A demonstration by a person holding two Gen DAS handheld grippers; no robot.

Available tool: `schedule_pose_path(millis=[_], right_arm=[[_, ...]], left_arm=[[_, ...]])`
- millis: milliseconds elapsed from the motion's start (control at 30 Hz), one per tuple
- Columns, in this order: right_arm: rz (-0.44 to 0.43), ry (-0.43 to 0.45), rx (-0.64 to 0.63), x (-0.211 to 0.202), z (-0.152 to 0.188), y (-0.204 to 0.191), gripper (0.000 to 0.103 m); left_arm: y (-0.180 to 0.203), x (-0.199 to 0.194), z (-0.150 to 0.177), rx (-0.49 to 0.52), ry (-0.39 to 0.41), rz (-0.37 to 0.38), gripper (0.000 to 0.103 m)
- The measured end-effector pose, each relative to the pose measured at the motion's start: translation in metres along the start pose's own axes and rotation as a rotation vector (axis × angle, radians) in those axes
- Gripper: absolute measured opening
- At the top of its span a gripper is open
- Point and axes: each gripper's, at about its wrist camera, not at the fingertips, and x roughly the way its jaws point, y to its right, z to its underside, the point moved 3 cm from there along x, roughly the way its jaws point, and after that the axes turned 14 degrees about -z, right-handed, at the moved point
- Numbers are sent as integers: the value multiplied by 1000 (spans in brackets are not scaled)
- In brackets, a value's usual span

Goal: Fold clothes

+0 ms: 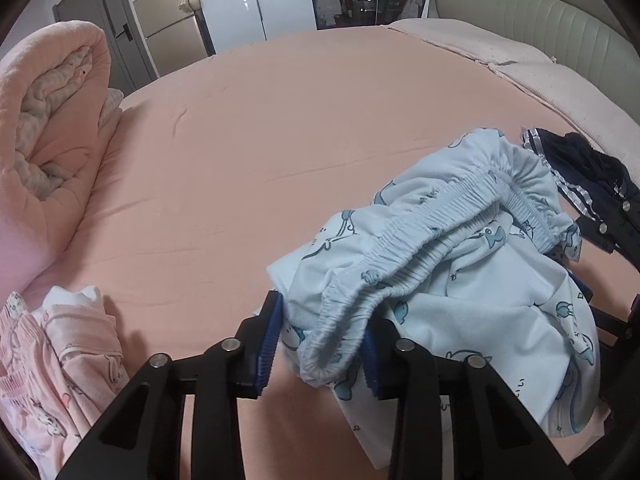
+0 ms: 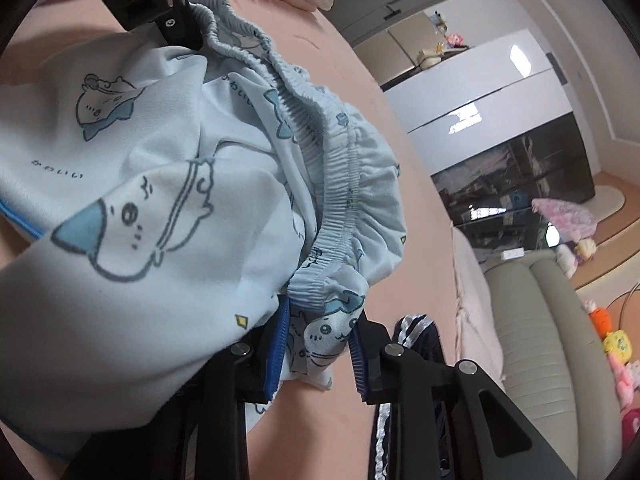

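Observation:
Light blue pyjama pants with a cartoon print lie bunched on the pink bed sheet. My left gripper is shut on a loop of their elastic waistband, the blue pads pressing the cloth from both sides. In the right wrist view, my right gripper is shut on the other end of the waistband, with pants fabric draped over its left finger. The left gripper shows at the top left there, clamped on the band. Part of the right gripper shows behind the pants at the right edge.
A dark navy garment with silver trim lies just right of the pants, also seen behind the right gripper's fingers. Pink pyjamas sit at the near left. A rolled pink quilt lies at the far left. A padded headboard borders the right.

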Motion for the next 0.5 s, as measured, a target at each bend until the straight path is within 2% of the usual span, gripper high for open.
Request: schedule_pose_path(millis=[233,500], right_arm=[[-51,5,45,-14,0,9,24],[-71,49,167,-47,-4,37,23]], left_arm=[[-5,-5,-5,-50,1,-3,29],[-7,-36,-14,-68,64,-37,28]])
